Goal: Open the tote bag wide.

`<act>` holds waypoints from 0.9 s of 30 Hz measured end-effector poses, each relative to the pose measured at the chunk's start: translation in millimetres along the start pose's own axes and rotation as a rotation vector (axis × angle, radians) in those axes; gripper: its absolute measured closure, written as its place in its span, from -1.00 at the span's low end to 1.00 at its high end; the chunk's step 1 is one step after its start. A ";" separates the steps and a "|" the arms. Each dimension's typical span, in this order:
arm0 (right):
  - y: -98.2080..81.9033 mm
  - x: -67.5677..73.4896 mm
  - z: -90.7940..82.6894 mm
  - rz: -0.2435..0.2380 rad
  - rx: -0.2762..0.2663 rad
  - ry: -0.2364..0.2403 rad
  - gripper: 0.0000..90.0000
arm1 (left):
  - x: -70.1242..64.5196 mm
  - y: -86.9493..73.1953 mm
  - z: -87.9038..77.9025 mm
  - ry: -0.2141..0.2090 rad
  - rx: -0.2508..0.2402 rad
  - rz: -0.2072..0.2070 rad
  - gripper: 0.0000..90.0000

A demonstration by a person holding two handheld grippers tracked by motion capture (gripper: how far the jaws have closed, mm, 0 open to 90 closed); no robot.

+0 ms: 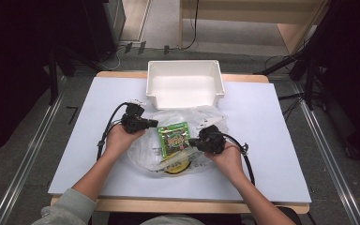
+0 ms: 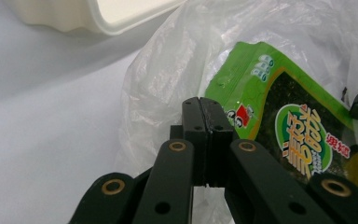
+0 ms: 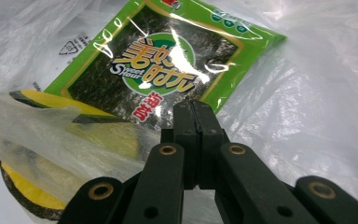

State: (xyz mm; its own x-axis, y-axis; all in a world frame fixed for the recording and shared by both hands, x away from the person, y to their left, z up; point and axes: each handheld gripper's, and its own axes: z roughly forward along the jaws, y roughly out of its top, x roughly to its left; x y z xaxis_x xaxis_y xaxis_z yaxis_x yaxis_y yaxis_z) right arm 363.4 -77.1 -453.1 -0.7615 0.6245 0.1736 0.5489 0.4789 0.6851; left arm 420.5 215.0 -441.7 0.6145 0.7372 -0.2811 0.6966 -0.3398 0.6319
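Note:
A clear plastic bag lies crumpled in the middle of the white sheet. Inside it are a green seaweed packet and, nearer the person, a round yellow-and-black item. My left gripper is at the bag's left edge, with its jaws pressed together. My right gripper is at the packet's right side and is also shut. In the left gripper view the shut tips sit just over the bag, beside the packet. In the right gripper view the tips hover at the packet's lower edge. I see nothing pinched in either.
An empty white bin stands at the table's far edge, just behind the bag; its rim appears in the left gripper view. The white sheet stretches bare to the left and right. Dark stands and cables flank the table.

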 end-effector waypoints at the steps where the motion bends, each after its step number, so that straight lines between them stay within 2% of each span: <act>1: -0.2 -1.0 -0.6 0.008 -0.006 -0.011 1.00 | 0.2 -0.9 0.4 0.000 -0.004 -0.003 1.00; 4: -0.3 -7.4 -1.0 0.019 -0.018 -0.037 1.00 | 0.2 -1.2 0.6 0.003 -0.005 -0.005 1.00; 7: -2.0 -10.1 -0.4 0.035 -0.009 -0.023 1.00 | -0.1 -1.0 0.4 0.006 -0.008 -0.006 1.00; 12: -7.8 -2.8 -7.6 0.011 0.007 -0.010 1.00 | -1.0 -1.3 0.9 0.010 -0.003 0.000 1.00; 19: -25.2 -0.8 -9.9 0.024 0.048 -0.002 1.00 | -0.9 -1.8 1.7 0.026 -0.003 0.003 1.00; 27: -40.9 11.5 -13.2 0.014 0.064 0.019 1.00 | -0.6 -4.0 3.7 0.030 -0.001 -0.001 1.00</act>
State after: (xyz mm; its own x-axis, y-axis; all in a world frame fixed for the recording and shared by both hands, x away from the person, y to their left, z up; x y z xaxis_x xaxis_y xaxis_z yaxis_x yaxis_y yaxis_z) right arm 327.6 -97.6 -469.8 -0.7596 0.6200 0.1967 0.5802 0.5091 0.6357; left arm 418.7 213.8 -446.8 0.6026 0.7546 -0.2597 0.6967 -0.3388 0.6323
